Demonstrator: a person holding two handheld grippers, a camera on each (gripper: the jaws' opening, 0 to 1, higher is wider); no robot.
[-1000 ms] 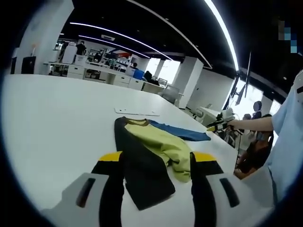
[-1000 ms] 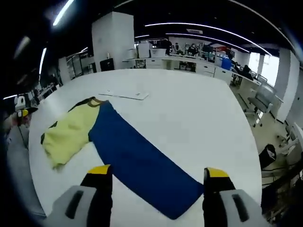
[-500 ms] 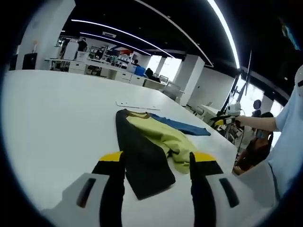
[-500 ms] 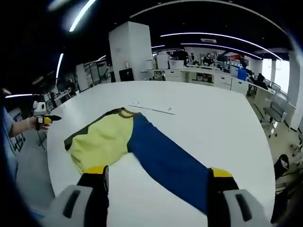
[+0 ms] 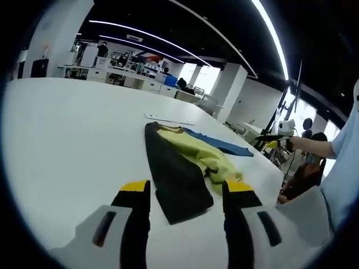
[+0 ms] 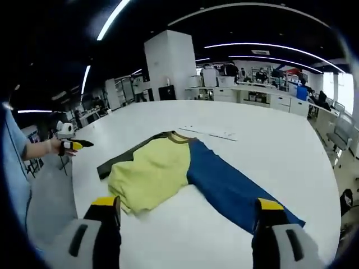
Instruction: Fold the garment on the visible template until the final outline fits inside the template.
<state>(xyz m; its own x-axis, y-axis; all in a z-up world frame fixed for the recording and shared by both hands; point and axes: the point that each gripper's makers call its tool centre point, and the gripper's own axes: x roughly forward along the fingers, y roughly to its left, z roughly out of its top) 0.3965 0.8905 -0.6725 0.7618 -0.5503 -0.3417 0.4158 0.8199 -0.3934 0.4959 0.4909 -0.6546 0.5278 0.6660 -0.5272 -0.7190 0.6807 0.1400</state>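
A white tabletop [image 5: 67, 129] in an open office is seen; the garment [image 6: 168, 168] is spread at 12 o'clock, its dark sleeve [image 6: 115, 164] partly hidden; both grippers' fingers [image 5: 136, 224] [image 6: 106, 235] are held wide apart, empty.

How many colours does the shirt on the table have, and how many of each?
Yellow part: 1
Blue sleeve: 1
Dark sleeve: 1
Total: 3 colour parts on 1 garment, lying on the white table.
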